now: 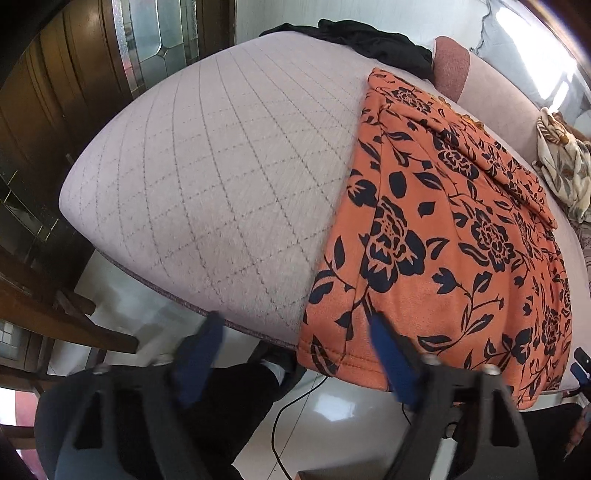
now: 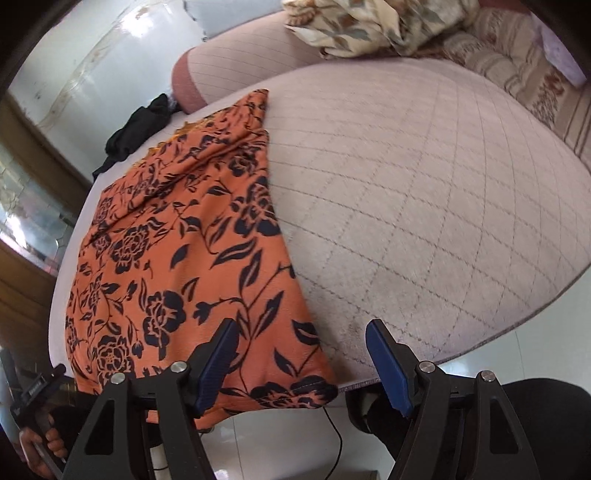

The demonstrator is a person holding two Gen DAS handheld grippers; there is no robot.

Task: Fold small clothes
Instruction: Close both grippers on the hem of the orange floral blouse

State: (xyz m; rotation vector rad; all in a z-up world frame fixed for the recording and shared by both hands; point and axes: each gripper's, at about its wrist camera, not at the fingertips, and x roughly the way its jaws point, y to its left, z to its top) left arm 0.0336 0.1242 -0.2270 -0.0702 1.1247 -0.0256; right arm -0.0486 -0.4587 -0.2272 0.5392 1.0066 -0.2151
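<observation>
An orange garment with a black flower print lies spread flat on a quilted pale pink cushion, its near hem hanging over the front edge. My left gripper is open above the hem's left corner: one blue pad is over the orange cloth, the other over the bare cushion edge. My right gripper is also open, straddling the hem's right corner. Neither presses on the cloth. A hand holding the left gripper shows at the lower left of the right wrist view.
A black cloth lies at the cushion's far end beside a pink bolster. A flowered blanket is heaped further off. Dark wooden furniture stands left. A cable crosses the white floor below the edge.
</observation>
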